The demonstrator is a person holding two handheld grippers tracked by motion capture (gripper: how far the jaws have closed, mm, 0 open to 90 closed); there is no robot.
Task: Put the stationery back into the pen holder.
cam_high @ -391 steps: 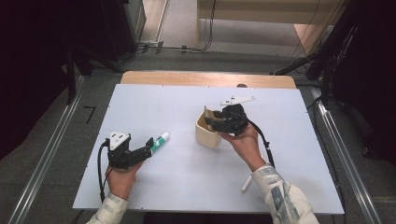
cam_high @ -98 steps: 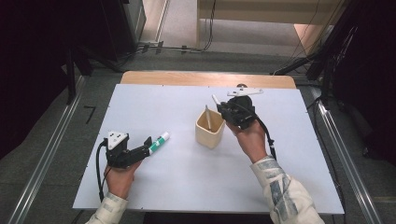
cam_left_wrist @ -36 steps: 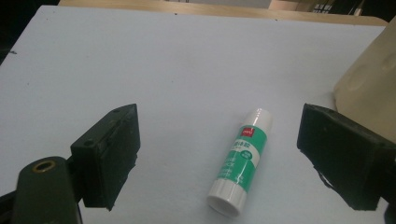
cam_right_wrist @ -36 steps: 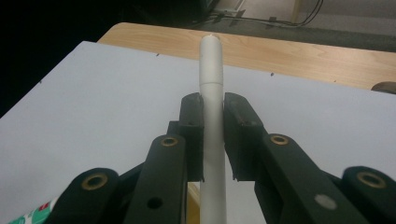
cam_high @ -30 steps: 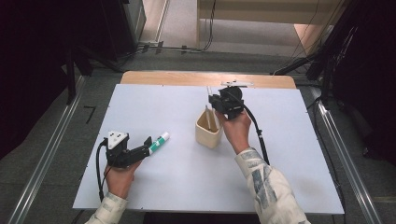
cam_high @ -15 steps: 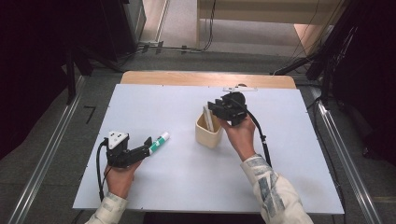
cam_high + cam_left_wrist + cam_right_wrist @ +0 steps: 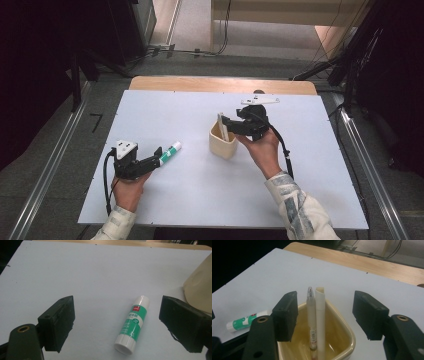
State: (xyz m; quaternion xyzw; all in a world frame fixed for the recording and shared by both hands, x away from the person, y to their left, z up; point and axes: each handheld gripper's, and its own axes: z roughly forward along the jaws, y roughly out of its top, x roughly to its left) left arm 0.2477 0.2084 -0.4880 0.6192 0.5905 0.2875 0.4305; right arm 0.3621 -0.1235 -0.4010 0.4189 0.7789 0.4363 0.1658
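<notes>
White table (image 7: 200,200), two pens (image 7: 316,322) upright in cup (image 7: 344,336), both tools' jaws spread.

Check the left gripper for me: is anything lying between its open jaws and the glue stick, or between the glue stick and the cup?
Nothing visible. The glue stick lies bare on the white table, between the jaws of the open left gripper. The stretch of table from it to the beige cup is bare. The right gripper hovers open over the cup's rim.

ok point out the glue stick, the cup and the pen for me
glue stick (image 7: 133,322), left gripper view, on the green label mid-body
cup (image 7: 345,332), right gripper view, on the inner wall at right
pen (image 7: 311,312), right gripper view, on the clear barrel
</notes>
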